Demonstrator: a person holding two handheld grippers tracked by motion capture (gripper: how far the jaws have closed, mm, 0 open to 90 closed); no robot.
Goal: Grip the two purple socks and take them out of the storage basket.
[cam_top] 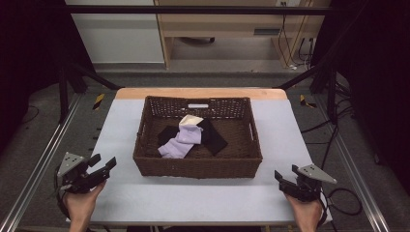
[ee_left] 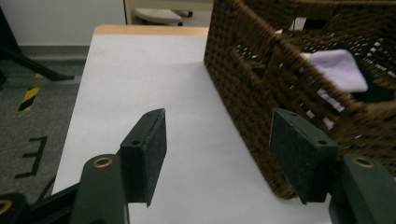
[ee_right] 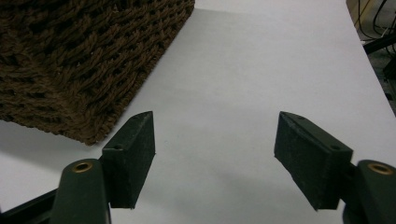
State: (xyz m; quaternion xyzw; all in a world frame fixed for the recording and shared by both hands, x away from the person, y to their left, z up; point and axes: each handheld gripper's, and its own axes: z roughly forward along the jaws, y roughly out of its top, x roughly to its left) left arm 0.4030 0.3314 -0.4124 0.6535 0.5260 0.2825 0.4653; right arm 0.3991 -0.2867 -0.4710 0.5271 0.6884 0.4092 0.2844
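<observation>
White tabletop (cam_top: 203, 193) carries a brown wicker basket (cam_top: 198, 166) of lilac and black cloths (cam_top: 181, 142) — left gripper (cam_top: 99, 170) and right gripper (cam_top: 286, 178) flank it, fingers wide and empty, so nothing looks begun — next, probably a reach in.

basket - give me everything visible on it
The basket is a dark brown, rectangular, open-topped tray of woven wicker-like fibre with low walls and a handle slot in its far wall and side walls. It sits flat and upright mid-table on the white table. Inside lie a lilac and cream cloth and black cloths. Neither open gripper touches it.
</observation>
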